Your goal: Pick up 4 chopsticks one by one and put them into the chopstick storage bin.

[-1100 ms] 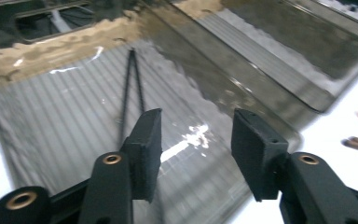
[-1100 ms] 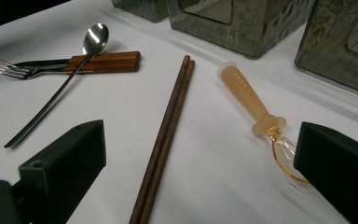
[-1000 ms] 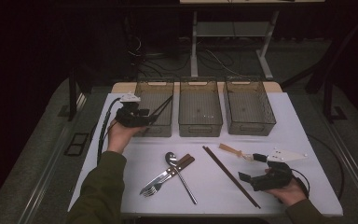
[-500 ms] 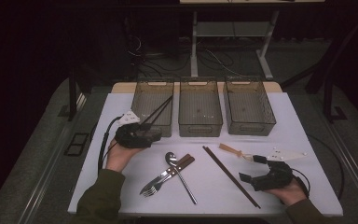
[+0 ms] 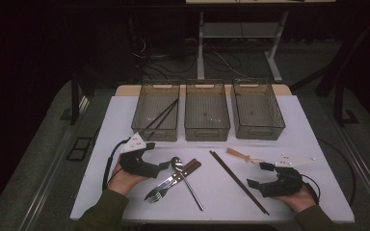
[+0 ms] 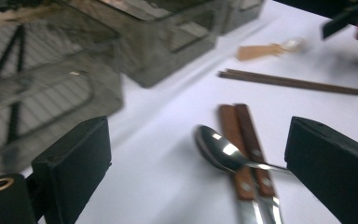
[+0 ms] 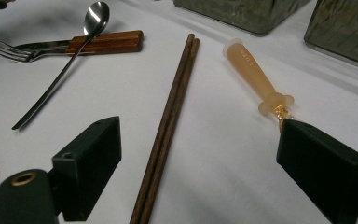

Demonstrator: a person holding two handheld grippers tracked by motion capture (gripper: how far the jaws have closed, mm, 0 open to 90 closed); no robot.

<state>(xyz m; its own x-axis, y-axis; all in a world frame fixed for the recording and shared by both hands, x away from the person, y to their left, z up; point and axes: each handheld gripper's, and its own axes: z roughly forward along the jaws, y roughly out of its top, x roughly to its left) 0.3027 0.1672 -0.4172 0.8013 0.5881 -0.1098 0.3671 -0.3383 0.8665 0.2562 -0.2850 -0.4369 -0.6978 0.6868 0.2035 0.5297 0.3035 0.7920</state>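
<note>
Cutlery sorting is barely under way: one pair of dark chopsticks already lies in the left bin, while the middle bin and right bin look empty. On the mat wait the spoon, the wood-handled fork and knife, a second chopstick pair and a pale-handled utensil. Left gripper has just been opening, jaws wide, nothing between them, nosing toward the spoon. Right gripper, jaws just narrowing yet empty, straddles the chopsticks.
</note>
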